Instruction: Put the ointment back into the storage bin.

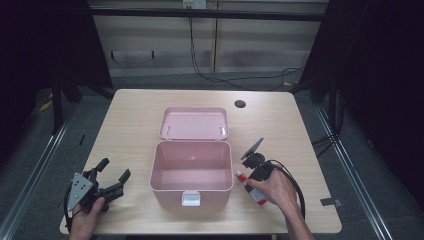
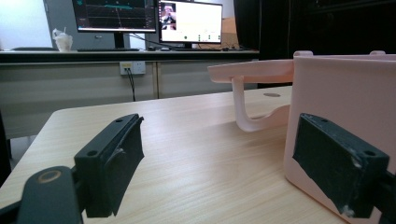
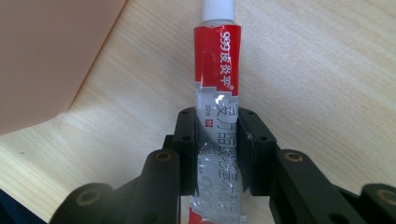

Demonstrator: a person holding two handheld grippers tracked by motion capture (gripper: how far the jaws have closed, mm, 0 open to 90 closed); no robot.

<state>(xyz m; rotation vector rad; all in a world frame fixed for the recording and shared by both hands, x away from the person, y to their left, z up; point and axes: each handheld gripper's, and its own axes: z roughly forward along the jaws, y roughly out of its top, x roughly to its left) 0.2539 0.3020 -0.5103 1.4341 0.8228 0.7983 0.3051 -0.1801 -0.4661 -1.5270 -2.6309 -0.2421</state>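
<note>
A red and silver tube with a white cap (image 3: 218,70) lies on the wooden table just right of an open pink box (image 1: 156,150). My right gripper (image 3: 217,135) is shut on the tube's lower half, and the cap points away from it. From above, the tube (image 1: 245,179) sits beside the box's front right corner, with the right gripper (image 1: 256,186) held in a hand. The box is empty and its lid (image 1: 194,123) lies back flat behind it. My left gripper (image 1: 115,169) rests open at the table's front left, with nothing between its jaws (image 2: 224,154). The box wall (image 2: 345,93) stands close on its right.
A round cable hole (image 1: 240,104) sits near the table's far edge. Black cables (image 1: 225,77) run over the floor behind the table. Monitors (image 2: 149,18) stand on a far desk. Bare tabletop (image 1: 130,125) lies to the left of the box.
</note>
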